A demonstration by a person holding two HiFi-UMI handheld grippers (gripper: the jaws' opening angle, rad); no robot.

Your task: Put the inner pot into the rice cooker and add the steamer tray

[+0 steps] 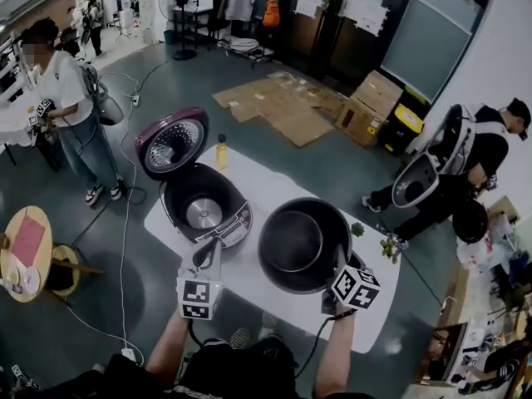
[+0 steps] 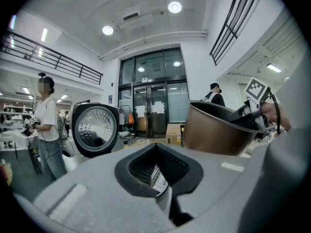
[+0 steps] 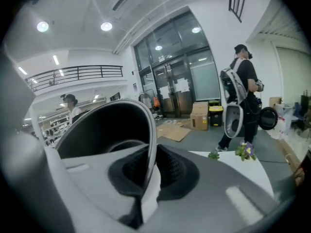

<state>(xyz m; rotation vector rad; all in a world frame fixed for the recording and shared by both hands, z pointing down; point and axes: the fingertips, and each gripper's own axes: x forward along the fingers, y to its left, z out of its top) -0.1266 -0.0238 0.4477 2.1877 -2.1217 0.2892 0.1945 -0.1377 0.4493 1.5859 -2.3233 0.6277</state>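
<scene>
Jaws of right gripper (image 3: pixel 149 171) clamp the inner pot (image 3: pixel 104 130) at its rim; left gripper (image 2: pixel 158 171) is clenched.

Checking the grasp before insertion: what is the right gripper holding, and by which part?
The right gripper clamps the inner pot by its rim, one jaw inside, one outside.

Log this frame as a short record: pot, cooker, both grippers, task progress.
inner pot: held by its rim over the white table, right of the cooker, tilted
rice cooker: lid up, cavity empty
right gripper: shut on the pot's rim
left gripper: jaws together, off the pot, near the cooker's front
steamer tray: not seen
progress: pot not yet in the cooker
</scene>
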